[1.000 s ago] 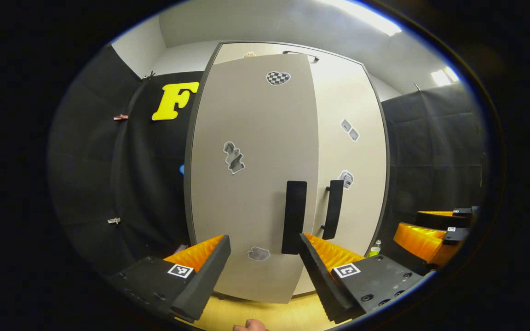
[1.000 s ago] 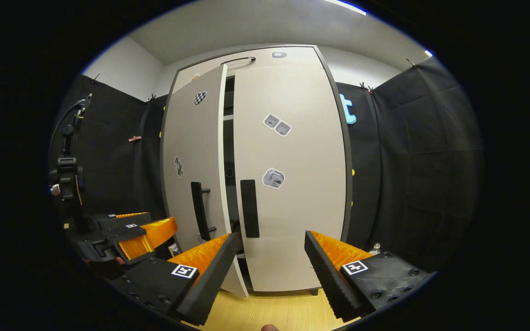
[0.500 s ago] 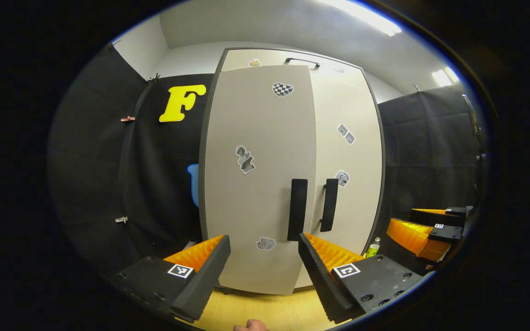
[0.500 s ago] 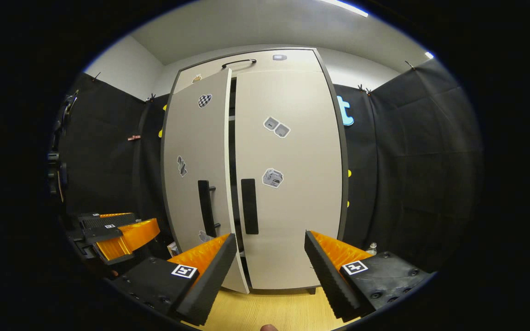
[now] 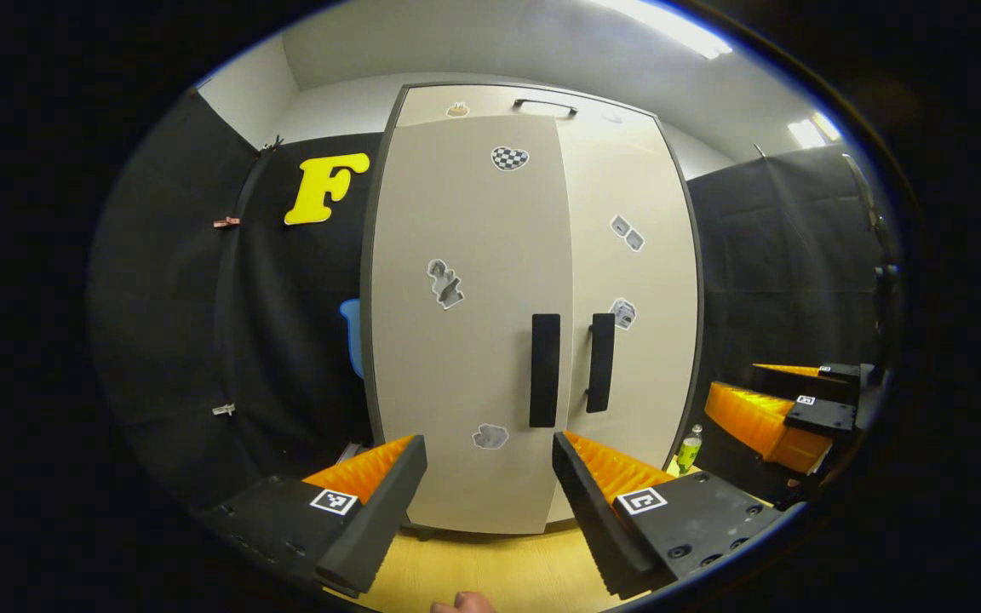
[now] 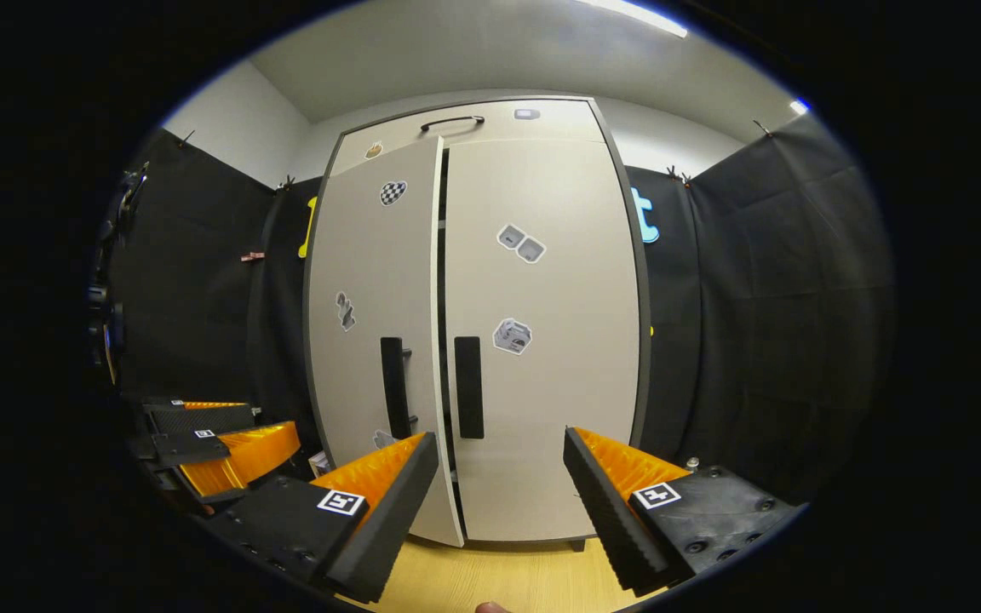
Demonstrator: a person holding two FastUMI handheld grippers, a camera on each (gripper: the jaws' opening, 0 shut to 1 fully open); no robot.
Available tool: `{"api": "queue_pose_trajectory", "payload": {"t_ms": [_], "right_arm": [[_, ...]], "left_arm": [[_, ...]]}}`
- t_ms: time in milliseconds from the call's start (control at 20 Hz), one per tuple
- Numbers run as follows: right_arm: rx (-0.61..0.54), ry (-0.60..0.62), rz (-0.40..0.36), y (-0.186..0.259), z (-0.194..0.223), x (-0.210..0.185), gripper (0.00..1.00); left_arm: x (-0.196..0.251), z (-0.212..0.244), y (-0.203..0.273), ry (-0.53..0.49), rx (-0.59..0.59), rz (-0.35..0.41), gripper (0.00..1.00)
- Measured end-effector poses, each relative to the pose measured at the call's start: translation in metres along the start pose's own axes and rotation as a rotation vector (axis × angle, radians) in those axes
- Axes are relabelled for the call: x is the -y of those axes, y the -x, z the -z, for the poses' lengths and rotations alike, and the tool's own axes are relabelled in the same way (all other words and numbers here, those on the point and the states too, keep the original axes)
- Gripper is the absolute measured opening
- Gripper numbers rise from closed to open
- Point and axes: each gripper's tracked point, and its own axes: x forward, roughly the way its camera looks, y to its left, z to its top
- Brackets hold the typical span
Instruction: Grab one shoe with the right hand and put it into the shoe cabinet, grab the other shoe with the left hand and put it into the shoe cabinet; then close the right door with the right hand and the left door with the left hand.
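both jaws stand apart and hold nothing: my left gripper (image 5: 489, 477) and my right gripper (image 6: 501, 472) each point at the shoe cabinet (image 6: 473, 323) from a little way back, touching nothing.

from the right gripper view, the right door (image 6: 542, 332) lies flat in the cabinet frame, so i judge it as closed. the left door (image 6: 375, 323) is almost there, but a thin dark gap runs between the two doors from top to bottom, and its lower edge stands a little forward of the right door. from the left gripper view the left door (image 5: 469, 323) looks nearly flush, and the two dark handles (image 5: 544, 370) stand just beside each other.

i see no shoe on the wooden floor (image 6: 499, 579) in front of the cabinet, so i suppose both shoes are inside, behind the doors, but i cannot see them.

so what is left, as i judge it, is a last small push on the left door with my left gripper. a small green bottle (image 5: 690, 447) stands near the cabinet's right foot; it is not in my way.
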Motion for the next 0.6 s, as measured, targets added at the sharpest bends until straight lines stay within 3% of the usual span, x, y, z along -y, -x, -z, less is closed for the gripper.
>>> {"api": "queue_pose_trajectory", "payload": {"t_ms": [600], "right_arm": [[-0.053, -0.033, -0.057, -0.003, 0.015, -0.017, 0.99]], "left_arm": [[0.004, 0.021, 0.005, -0.021, -0.03, -0.008, 0.95]]}}
